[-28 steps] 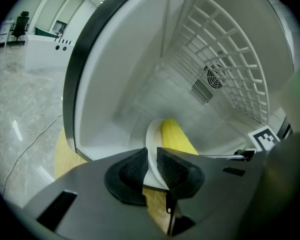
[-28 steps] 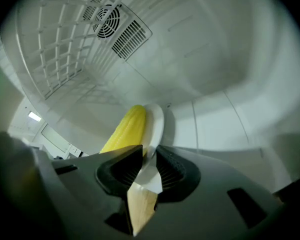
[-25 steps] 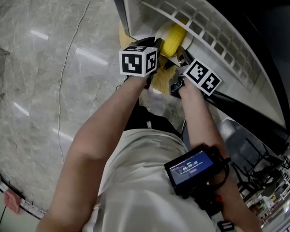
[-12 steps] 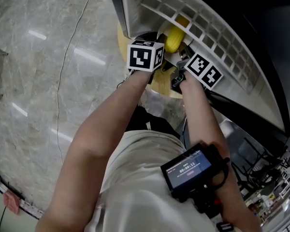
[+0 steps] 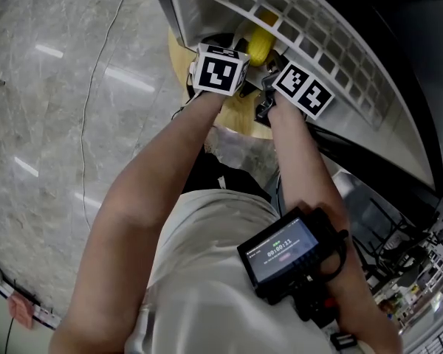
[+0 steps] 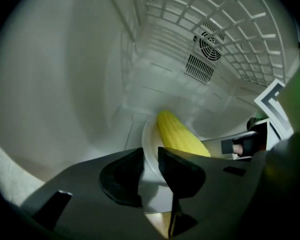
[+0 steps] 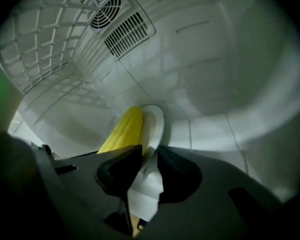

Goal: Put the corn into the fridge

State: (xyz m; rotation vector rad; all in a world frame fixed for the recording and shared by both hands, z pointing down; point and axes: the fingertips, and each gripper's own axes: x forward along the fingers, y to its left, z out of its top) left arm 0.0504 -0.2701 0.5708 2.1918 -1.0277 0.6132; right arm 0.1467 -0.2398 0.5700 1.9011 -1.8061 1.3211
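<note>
A yellow corn cob (image 5: 260,44) lies on a white plate (image 6: 149,139) inside the white fridge compartment. My left gripper (image 6: 150,164) has the plate's near rim between its pads and grips it; its jaws have just been opening a little. From the other side my right gripper (image 7: 149,166) is shut on the same rim, with the corn (image 7: 121,131) just left of its jaws. In the head view the left gripper (image 5: 242,59) and the right gripper (image 5: 269,76) reach under the fridge's wire rack (image 5: 317,43), which hides most of the plate.
The fridge's back wall carries a round fan and vent grille (image 6: 205,54). White wire shelving (image 7: 45,44) arches over the plate. Below the hands stands a round wooden surface (image 5: 240,120). Grey marble floor (image 5: 52,102) with a thin cable spreads to the left.
Both grippers have carried the plate and corn further up the picture, deeper under the wire rack. Less of the corn shows in the head view now.
</note>
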